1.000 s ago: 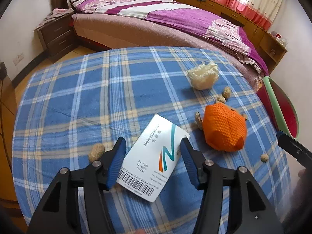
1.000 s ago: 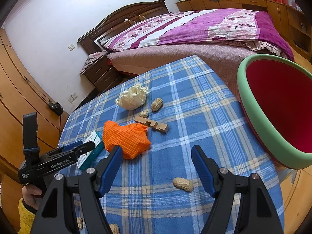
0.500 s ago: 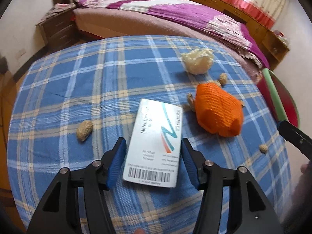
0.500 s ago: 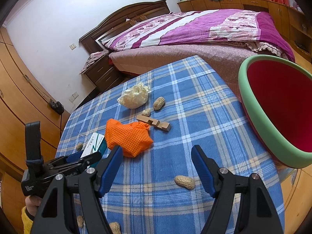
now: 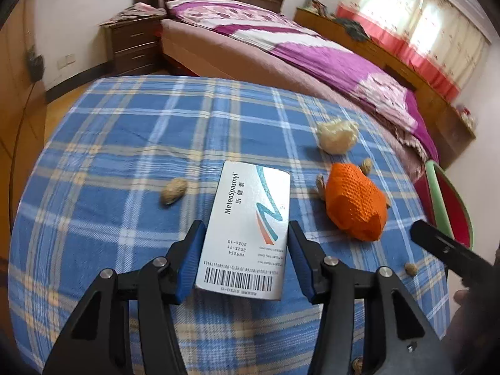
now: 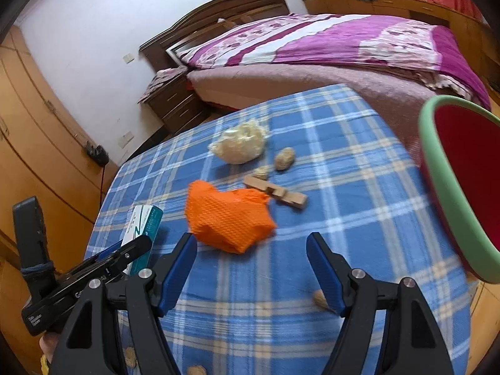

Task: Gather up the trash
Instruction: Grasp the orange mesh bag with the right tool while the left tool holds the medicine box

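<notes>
Both blue-padded jaws of the left gripper (image 5: 245, 251) press the sides of the medicine box (image 5: 247, 228); the right gripper (image 6: 251, 268) gapes wide, holding nothing. Beyond the box lies a peanut (image 5: 173, 190), beside it the orange glove (image 6: 229, 215), farther the crumpled tissue (image 6: 240, 145). Red bin (image 6: 437, 168) stands beyond the glove.

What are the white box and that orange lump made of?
Box: likely thin glossy cardboard, with crisp flat printed faces and a barcode. Orange lump: looks like a crumpled textured rubber glove, matte with a diamond pattern; could be knit instead.
</notes>
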`<state>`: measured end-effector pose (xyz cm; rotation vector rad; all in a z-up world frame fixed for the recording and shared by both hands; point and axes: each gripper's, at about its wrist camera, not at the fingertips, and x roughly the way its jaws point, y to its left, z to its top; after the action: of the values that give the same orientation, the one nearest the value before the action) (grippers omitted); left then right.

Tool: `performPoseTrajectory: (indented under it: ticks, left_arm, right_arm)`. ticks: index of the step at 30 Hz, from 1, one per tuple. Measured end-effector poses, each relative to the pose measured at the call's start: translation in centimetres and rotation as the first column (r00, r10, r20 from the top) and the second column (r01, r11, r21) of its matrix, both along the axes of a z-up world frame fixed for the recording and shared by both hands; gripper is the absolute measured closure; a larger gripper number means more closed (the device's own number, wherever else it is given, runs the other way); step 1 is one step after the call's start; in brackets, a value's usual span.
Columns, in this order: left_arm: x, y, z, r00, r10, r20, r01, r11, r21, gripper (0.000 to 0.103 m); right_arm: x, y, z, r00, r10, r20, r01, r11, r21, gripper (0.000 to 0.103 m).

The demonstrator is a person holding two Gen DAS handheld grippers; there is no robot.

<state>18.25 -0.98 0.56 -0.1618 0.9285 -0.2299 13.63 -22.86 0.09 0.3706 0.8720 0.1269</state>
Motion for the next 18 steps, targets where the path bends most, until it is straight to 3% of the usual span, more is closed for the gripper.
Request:
performPoseTrajectory:
  ticks: [10, 11, 13, 18]
  left_arm:
    - [-0.3, 1.3, -0.5, 0.999, 0.054, -0.006, -0.054, 0.998, -0.026, 0.049]
    - [-0.3, 1.3, -0.6, 0.999, 0.053, -0.008, -0.053, 0.998, -0.027, 0.049]
    - [-0.4, 1.3, -0.6, 0.999, 0.051, -0.008, -0.051, 0.998, -0.029, 0.049]
    - [-0.6, 1.3, -0.5, 0.999, 0.049, -0.006, -0.05, 0.998, -0.036, 0.049]
  right_arm:
    - [3.3, 3.1, -1.3, 0.998, 0.068, -0.015, -0.068, 0.997, -0.037, 0.029]
    - [3.6, 3.2, -1.7, 0.997, 0.068, -0.025, -0.069, 0.997, -0.039, 0.032]
    - [4.0, 3.4, -2.2, 0.997, 0.067, -0.042, -0.069, 0.996, -0.048, 0.051]
    - [3.6, 3.8, -2.7, 0.996, 0.083, -0.045, -0.086, 0.994, -0.069, 0.069]
